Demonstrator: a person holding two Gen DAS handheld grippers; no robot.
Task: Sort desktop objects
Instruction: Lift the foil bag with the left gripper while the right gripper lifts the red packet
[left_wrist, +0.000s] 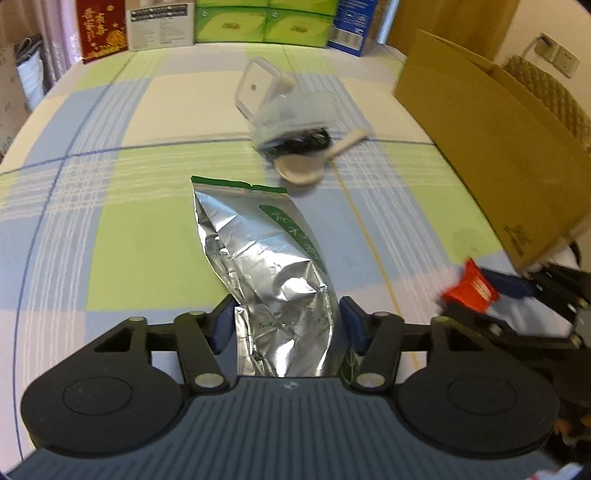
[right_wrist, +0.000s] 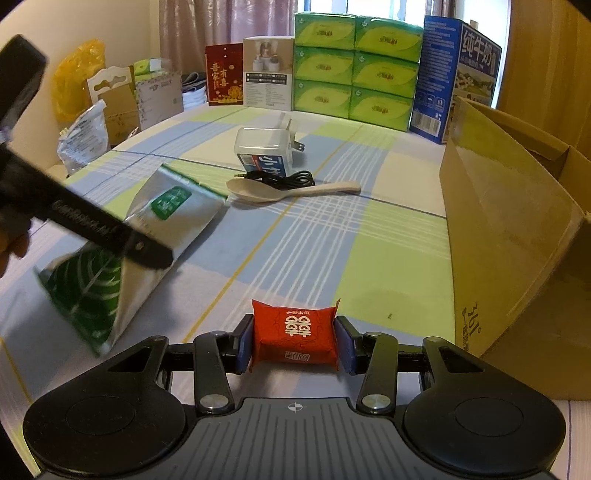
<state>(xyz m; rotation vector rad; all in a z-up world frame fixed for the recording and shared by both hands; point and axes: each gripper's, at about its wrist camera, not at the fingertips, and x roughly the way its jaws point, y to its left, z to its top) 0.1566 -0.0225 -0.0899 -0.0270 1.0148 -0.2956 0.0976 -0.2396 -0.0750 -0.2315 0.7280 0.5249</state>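
A silver foil pouch (left_wrist: 258, 251) with green print lies lengthwise in front of me, and my left gripper (left_wrist: 288, 325) is shut on its near end. From the right wrist view the pouch (right_wrist: 166, 206) slants, with its gripped end raised under the left gripper (right_wrist: 147, 254). My right gripper (right_wrist: 295, 339) is shut on a small red packet (right_wrist: 295, 332) with white characters, just above the checked tablecloth (right_wrist: 388, 266). In the left wrist view this red packet (left_wrist: 469, 288) and the right gripper (left_wrist: 476, 295) sit at the far right, below the cardboard box.
An open cardboard box (right_wrist: 517, 221) stands to the right. Mid-table are a clear plastic container (right_wrist: 264, 151), a black cable (right_wrist: 284, 177) and a beige spoon (right_wrist: 277, 192). Green tissue packs (right_wrist: 354, 66) and cartons line the far edge.
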